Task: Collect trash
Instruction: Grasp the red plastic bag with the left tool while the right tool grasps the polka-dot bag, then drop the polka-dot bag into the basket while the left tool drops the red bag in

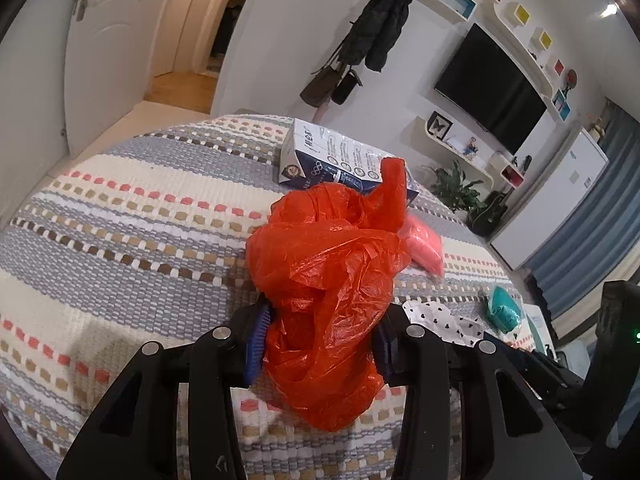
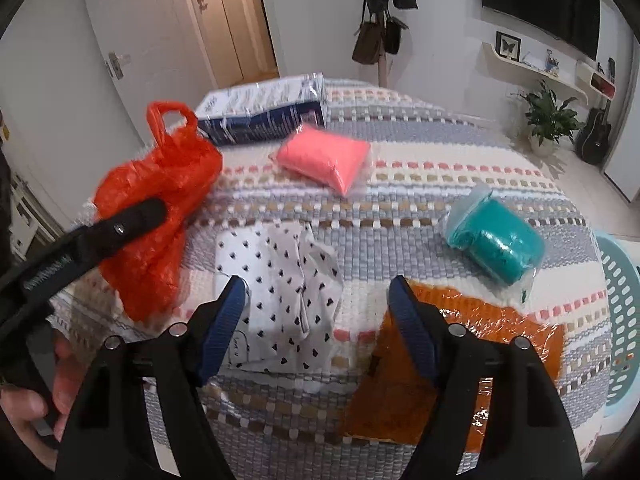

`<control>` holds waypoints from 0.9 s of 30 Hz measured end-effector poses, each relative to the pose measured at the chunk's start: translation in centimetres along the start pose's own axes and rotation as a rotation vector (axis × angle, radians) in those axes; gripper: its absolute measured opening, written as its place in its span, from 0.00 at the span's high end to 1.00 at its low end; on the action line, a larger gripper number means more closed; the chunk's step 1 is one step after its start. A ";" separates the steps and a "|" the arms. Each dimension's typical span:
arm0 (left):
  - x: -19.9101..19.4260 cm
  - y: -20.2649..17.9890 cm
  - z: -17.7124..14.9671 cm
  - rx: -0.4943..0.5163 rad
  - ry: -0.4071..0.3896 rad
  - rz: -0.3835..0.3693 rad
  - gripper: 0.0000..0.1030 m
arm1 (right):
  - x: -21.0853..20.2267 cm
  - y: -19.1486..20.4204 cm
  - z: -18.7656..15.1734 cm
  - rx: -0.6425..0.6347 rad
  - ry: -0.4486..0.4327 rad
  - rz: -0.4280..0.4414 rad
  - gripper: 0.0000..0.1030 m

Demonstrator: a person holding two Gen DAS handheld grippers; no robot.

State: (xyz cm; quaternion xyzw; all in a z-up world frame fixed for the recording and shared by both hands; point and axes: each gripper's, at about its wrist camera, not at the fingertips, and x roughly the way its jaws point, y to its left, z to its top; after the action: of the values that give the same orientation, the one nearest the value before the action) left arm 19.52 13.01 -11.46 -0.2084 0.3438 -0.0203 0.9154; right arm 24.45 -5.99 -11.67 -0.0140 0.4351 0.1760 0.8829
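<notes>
We are in a home bedroom: a bed (image 1: pixel 120 208) with a woven striped cover, beyond it a wall-mounted TV (image 1: pixel 490 88), coats on a rack (image 1: pixel 384 28) left of the TV, a potted plant (image 2: pixel 548 116) below it.

My left wrist camera looks along my left fingers (image 1: pixel 256 344), close over the red plastic bag (image 1: pixel 328 280), across the striped bedspread (image 1: pixel 120 208) toward the television (image 1: pixel 492 92). My right one looks down nearer the bed's edge; both share bag, blue-and-white box (image 2: pixel 264 108), pink packet (image 2: pixel 324 158)
</notes>
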 end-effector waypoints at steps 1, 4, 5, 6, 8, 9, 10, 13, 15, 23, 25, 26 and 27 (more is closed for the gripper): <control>0.1 0.0 0.1 -0.001 0.000 0.001 0.61 | 0.0 0.1 0.0 -0.008 -0.001 -0.003 0.36; 0.3 0.0 0.3 -0.006 0.003 -0.002 0.61 | 0.5 1.7 -0.2 -0.071 0.000 -0.028 0.59; 0.3 -0.1 0.4 -0.004 0.001 0.001 0.61 | 0.4 2.1 -0.4 -0.089 -0.004 -0.022 0.71; 0.3 -0.3 0.4 -0.002 -0.001 0.002 0.61 | 0.3 2.5 -0.5 -0.106 -0.008 -0.011 0.75; 0.5 -0.7 0.5 0.007 -0.006 0.009 0.61 | 0.1 2.8 -0.6 -0.122 -0.022 -0.019 0.84; 0.4 -0.9 0.5 0.015 -0.012 0.015 0.60 | 0.0 2.8 -0.6 -0.118 -0.026 -0.015 0.86; 0.4 -1.2 0.5 0.022 -0.017 0.021 0.60 | 0.0 2.6 -0.5 -0.108 -0.028 -0.006 0.89; 0.2 -2.2 0.4 0.057 -0.034 0.034 0.60 | -0.5 1.7 -0.3 -0.070 -0.044 0.032 0.92; -0.1 -2.9 0.4 0.072 -0.045 0.040 0.61 | -1.0 1.1 -0.4 -0.041 -0.054 0.052 0.93; -2.5 -5.0 1.1 0.093 -0.083 0.005 0.61 | -6.4 -0.9 0.1 -0.024 -0.178 0.046 0.94; -3.5 -6.0 1.4 0.102 -0.100 -0.008 0.61 | -8.2 -1.5 0.3 -0.023 -0.217 0.045 0.94; -4.1 -6.7 1.6 0.110 -0.110 -0.015 0.61 | -8.8 -1.7 0.2 -0.019 -0.228 0.045 0.94; -4.5 -7.2 1.7 0.117 -0.116 -0.023 0.61 | -9.4 -2.0 0.2 -0.013 -0.241 0.043 0.94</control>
State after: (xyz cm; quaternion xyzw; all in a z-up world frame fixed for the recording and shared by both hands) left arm 17.96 7.92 -4.64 -0.1591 0.2858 -0.0387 0.9442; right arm 20.02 -10.64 -4.51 0.0108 0.3250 0.1983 0.9246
